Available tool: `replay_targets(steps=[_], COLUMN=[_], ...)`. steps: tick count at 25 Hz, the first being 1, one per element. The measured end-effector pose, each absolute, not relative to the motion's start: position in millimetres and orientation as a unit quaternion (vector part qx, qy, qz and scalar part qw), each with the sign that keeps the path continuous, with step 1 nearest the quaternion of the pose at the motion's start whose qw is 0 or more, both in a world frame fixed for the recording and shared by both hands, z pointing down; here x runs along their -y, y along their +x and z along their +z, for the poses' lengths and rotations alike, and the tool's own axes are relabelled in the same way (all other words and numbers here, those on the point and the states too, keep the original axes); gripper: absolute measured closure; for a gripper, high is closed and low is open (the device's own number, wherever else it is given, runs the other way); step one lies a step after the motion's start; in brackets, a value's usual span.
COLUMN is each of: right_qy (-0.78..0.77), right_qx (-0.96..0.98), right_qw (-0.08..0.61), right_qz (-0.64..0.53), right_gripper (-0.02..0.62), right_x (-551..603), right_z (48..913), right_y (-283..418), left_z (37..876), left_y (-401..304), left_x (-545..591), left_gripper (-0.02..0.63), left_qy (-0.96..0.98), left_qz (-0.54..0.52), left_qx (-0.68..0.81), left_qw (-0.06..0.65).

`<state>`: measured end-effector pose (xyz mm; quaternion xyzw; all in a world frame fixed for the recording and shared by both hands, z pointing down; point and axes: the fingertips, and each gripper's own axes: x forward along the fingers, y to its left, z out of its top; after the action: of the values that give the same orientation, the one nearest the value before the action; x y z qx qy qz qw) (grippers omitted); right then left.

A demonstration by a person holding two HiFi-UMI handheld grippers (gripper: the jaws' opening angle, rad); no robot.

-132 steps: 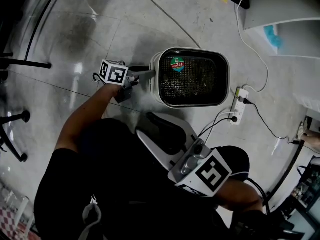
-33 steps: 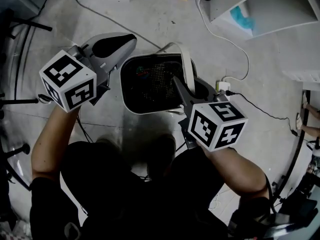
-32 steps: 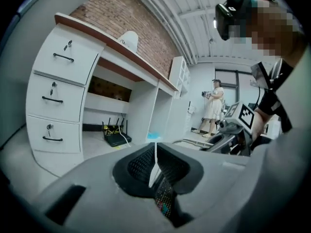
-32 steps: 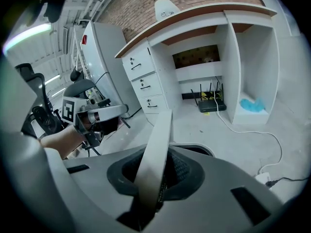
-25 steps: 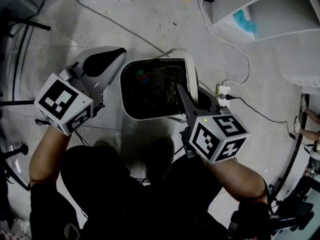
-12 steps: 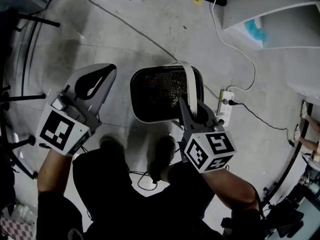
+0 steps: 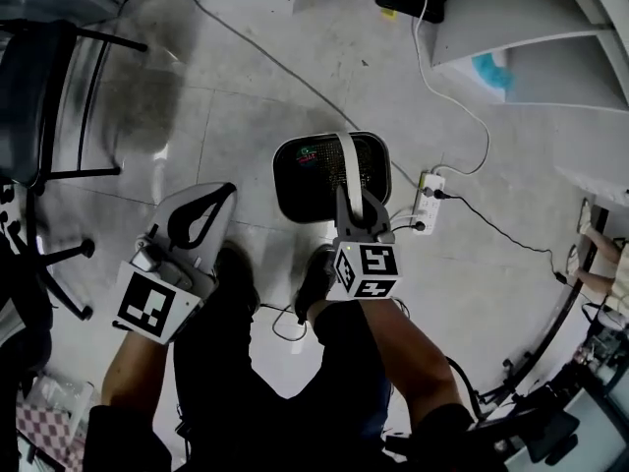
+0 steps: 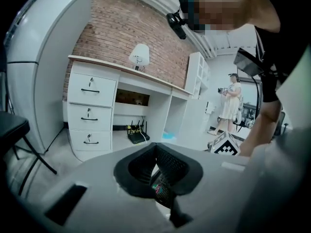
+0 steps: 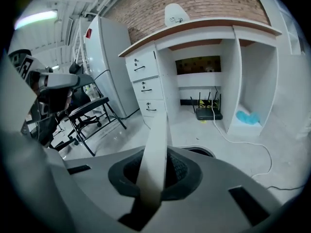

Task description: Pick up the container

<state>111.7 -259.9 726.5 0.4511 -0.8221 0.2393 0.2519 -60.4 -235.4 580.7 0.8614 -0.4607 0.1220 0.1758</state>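
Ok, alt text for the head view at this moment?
Seen from above, the right claw is shut on the white handle arching over a white container with dark mesh inside. The left claw is shut and empty, off to the left over the grey floor.

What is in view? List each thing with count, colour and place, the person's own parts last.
container: one, white, dark mesh inside, centre of head view
handle: one, white, arched over container
power strip: one, white, right of container
chair: one, black, far left
fridge: one, white, background
desk: one, white, right of fridge
lamp: one, white, on desk
router: one, black, under desk
bystander: one, white clothes, background
shoes: two, dark, near container
left gripper: one, grey, shut, empty, left of container
right gripper: one, grey, shut on handle
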Motion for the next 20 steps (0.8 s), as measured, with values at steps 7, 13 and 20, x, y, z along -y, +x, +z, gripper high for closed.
replay_targets(steps=[7, 13, 20], right_qy=[0.452, 0.443, 0.427], right_qx=[0.818, 0.823, 0.837], right_qw=[0.277, 0.269, 0.261], right_qz=[0.225, 0.23, 0.22], right_gripper=[0.56, 0.56, 0.56], right_x=[252, 238, 218], right_z=[634, 543, 433], right_y=[115, 117, 120], left_z=[511, 433, 339], left_y=[-62, -42, -29], left_x=[205, 178, 159], left_gripper=[0.595, 0.595, 0.595], left_qy=[0.844, 0.829, 0.828], left_qz=[0.127, 0.112, 0.113], left_qx=[0.48, 0.499, 0.501], left_qw=[0.204, 0.225, 0.225])
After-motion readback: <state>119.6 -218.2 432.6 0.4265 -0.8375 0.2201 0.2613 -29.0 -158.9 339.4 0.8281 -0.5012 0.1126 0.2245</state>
